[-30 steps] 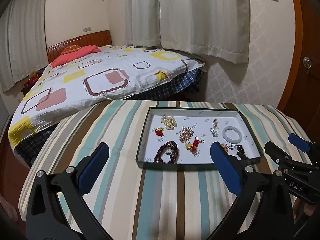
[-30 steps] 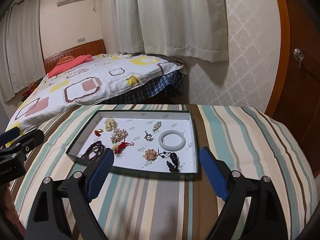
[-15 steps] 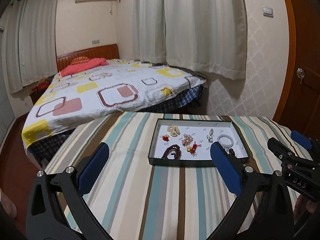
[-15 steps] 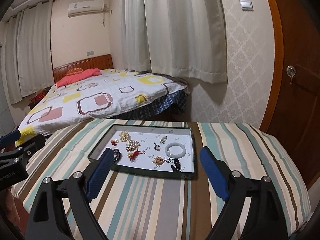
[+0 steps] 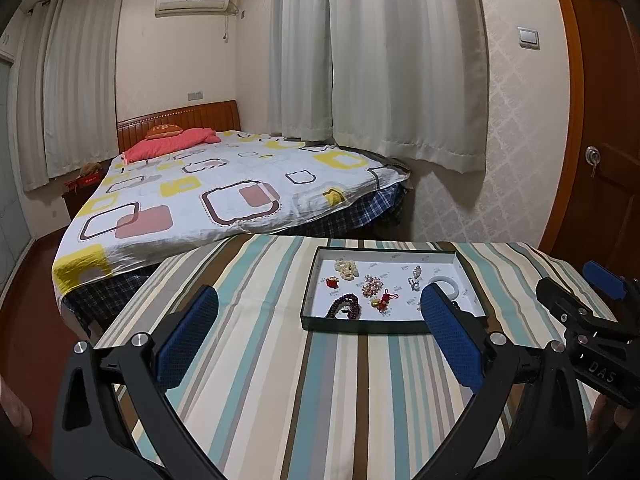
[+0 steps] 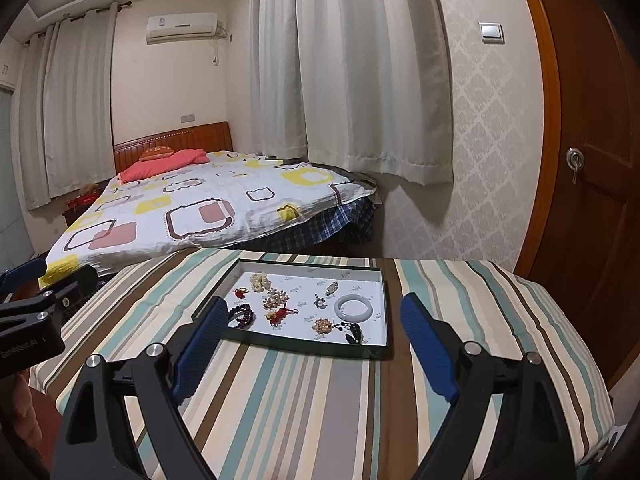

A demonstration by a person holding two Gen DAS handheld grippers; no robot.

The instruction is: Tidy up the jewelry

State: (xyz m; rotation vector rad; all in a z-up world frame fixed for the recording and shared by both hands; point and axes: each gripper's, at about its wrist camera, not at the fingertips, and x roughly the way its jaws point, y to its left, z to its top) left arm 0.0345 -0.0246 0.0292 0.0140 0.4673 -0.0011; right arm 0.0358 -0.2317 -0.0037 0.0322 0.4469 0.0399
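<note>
A shallow dark-rimmed tray (image 5: 362, 327) (image 6: 304, 346) with a white floor lies on the striped tablecloth. It holds several pieces: a white bangle (image 6: 353, 307), a dark bead bracelet (image 5: 345, 307) (image 6: 241, 316), pearl clusters (image 5: 346, 269) (image 6: 260, 281), a red tassel charm (image 6: 281, 313) and brooches. My left gripper (image 5: 316, 304) hovers open above the cloth, short of the tray, with nothing between its blue pads. My right gripper (image 6: 312, 312) is open too, empty, with the tray seen between its fingers farther off.
The table (image 6: 280, 400) is covered with a striped cloth and drops off at the right and far edges. A bed (image 5: 224, 200) with a patterned sheet stands just beyond it. A wooden door (image 6: 592, 200) is at the right, curtains (image 5: 380, 60) behind.
Both grippers have pulled back and up from the tray, so it looks smaller and farther off. Their jaws kept the same width. The jewelry has not moved.
</note>
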